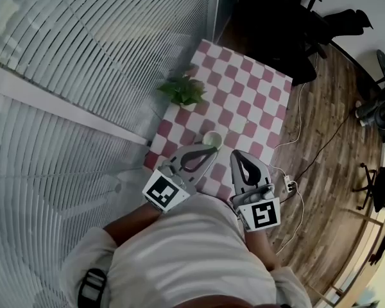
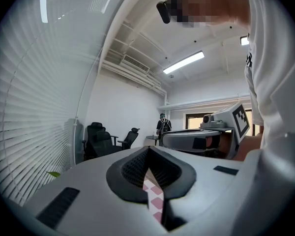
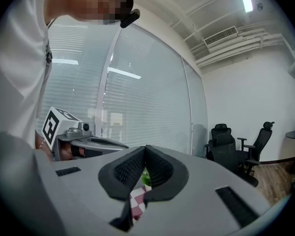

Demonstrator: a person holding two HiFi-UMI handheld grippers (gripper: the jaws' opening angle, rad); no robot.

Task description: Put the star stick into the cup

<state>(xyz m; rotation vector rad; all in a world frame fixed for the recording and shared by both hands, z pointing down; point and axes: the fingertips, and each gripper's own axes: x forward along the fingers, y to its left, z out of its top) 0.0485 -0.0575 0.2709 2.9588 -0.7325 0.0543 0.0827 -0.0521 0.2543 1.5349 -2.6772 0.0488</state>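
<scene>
left: left grey hand-held gripper (image 1: pixel 212 149) jaws together, nothing between | right: right grey hand-held gripper (image 1: pixel 236 154) jaws together, nothing between | cup: small white round cup (image 1: pixel 212 138) on pink-and-white checkered table (image 1: pixel 247 98); just beyond left tip; green potted plant (image 1: pixel 183 90) nearby

1. An office: black swivel chairs (image 2: pixel 97 140) stand at mid-left of the left gripper view.
2. Slatted blinds (image 1: pixel 83 76) cover a glass wall at the left of the head view.
3. A strip light (image 2: pixel 183 62) and vents (image 3: pixel 221 35) hang on the bare ceiling; the wood floor (image 1: pixel 333 98) shows at right.
</scene>
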